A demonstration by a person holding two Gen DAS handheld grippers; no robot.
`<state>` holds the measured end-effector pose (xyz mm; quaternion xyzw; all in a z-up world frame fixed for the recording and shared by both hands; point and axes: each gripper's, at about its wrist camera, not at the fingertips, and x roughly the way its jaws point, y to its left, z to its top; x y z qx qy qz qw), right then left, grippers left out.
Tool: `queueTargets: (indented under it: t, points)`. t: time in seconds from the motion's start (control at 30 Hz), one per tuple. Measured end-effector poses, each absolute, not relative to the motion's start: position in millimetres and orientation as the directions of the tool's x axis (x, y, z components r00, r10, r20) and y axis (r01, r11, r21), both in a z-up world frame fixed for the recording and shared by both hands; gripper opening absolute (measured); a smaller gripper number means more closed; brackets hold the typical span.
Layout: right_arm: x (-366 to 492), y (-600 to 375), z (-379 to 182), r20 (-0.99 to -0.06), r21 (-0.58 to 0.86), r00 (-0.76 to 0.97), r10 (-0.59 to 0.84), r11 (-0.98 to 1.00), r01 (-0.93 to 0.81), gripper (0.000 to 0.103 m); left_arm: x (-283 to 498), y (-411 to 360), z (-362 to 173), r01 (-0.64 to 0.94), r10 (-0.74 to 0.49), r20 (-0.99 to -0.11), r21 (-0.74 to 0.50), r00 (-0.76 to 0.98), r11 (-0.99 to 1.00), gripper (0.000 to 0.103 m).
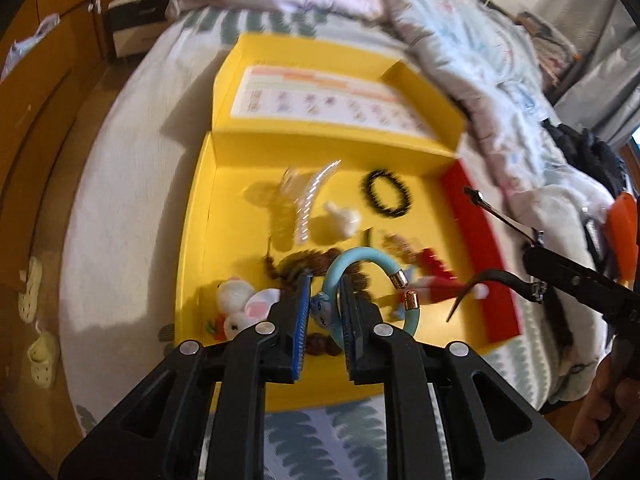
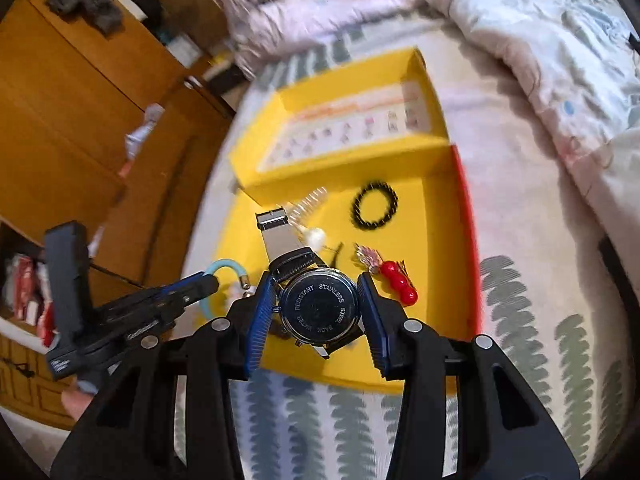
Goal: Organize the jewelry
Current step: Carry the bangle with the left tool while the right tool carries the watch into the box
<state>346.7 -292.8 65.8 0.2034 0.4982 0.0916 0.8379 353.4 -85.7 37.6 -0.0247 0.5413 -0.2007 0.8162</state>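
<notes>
Left gripper [image 1: 325,300] pinches a blue bracelet [image 1: 360,264] w/ gold tips; right gripper [image 2: 318,312] clamps a steel watch [image 2: 318,310], caseback up. Both over yellow box [image 1: 248,152] on bed; ahead inside: black bead ring [image 1: 387,193], clear comb [image 1: 312,200], red berry clip [image 2: 398,282].

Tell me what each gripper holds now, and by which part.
The left gripper holds the blue bangle by its band, near the charm. The right gripper holds the watch by the sides of its case.
</notes>
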Motion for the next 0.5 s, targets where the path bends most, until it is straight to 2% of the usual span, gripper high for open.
queueTargets:
  t: [0.17, 0.43, 0.5]
  points:
    - [366, -281, 22, -0.863, 0.352, 0.417, 0.286, 0.932, 0.089, 0.043, 366, -90, 0, 0.295, -0.293, -0.913, -0.207, 0.283, 0.933, 0.015]
    - [382, -275, 1, -0.857, 0.339, 0.443, 0.263, 0.935, 0.101, 0.044, 375, -89, -8, 0.287, -0.3, -0.902, -0.213, 0.309, 0.934, 0.017]
    - [385, -274, 0, -0.852, 0.342, 0.452, 0.264, 0.935, 0.099, 0.044, 377, -91, -8, 0.291, -0.307, -0.896, -0.215, 0.32, 0.932, 0.026]
